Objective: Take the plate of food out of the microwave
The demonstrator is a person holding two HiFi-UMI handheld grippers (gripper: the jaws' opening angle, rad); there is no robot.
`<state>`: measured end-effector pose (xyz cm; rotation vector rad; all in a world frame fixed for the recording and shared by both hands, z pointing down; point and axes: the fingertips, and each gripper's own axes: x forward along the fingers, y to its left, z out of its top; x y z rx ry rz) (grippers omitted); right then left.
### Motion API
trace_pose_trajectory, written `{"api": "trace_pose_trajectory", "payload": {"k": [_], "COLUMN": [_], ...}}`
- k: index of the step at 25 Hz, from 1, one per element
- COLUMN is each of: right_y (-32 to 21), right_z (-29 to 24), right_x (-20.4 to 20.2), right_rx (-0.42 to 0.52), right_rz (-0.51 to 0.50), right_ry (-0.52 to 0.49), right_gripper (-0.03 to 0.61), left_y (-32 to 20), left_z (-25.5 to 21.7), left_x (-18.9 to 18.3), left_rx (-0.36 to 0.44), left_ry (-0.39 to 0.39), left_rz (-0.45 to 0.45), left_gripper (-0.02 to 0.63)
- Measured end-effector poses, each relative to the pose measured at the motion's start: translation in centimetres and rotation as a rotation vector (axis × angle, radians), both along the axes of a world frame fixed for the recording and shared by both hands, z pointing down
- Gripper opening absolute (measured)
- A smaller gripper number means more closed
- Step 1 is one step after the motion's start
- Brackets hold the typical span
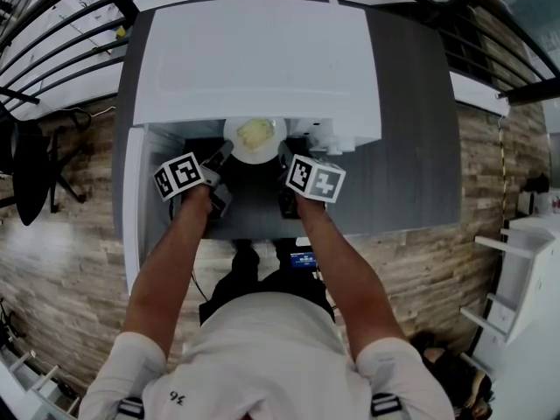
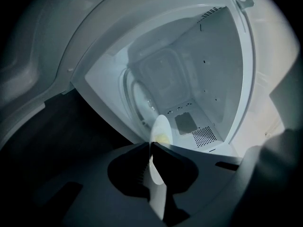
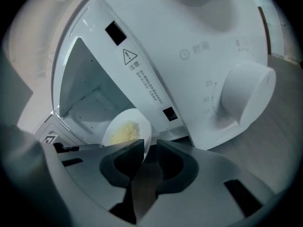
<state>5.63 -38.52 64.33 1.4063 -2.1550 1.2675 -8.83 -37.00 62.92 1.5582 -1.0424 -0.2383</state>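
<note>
A grey table (image 1: 420, 147) is carrying the white microwave (image 1: 262, 59). At its open mouth, both grippers are clamping the plate (image 1: 254, 158) of yellow food (image 1: 255, 132): left gripper (image 1: 225, 152) at eight o'clock, right gripper (image 1: 282, 153) at four.

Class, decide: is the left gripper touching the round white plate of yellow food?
Touching. In the left gripper view, the left gripper pinches the rim of the round white plate.
</note>
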Motion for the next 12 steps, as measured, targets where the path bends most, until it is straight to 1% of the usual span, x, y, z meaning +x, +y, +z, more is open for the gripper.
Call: {"api": "trace_pose_trajectory", "payload": {"k": [2,3,8,12], "right_y": [0.0,0.0,0.2,0.5], "right_z": [-0.2,-0.2,-0.3,-0.6], "right_x": [-0.5,-0.6,-0.6,-0.4], "right_rx": [-0.007,-0.01,-0.024,-0.029], "right_rz": [-0.015,-0.023,-0.039,-0.052], "right_ry": [-0.041,-0.047,-0.063,-0.058], "right_gripper": [0.079,0.055,0.04,0.037], "left_y": [0.1,0.2,0.7,1.2], "left_z": [0.0,0.1,0.0,-0.2], "left_x": [0.1,0.1,0.2,0.4], "left_rx": [-0.005,-0.007,-0.008,0.001], "left_ry": [0.006,0.008,0.002,-0.003], "left_rz": [0.001,0.001,0.022,0.037], "left_gripper": [0.028,0.028,0.028,0.028]}}
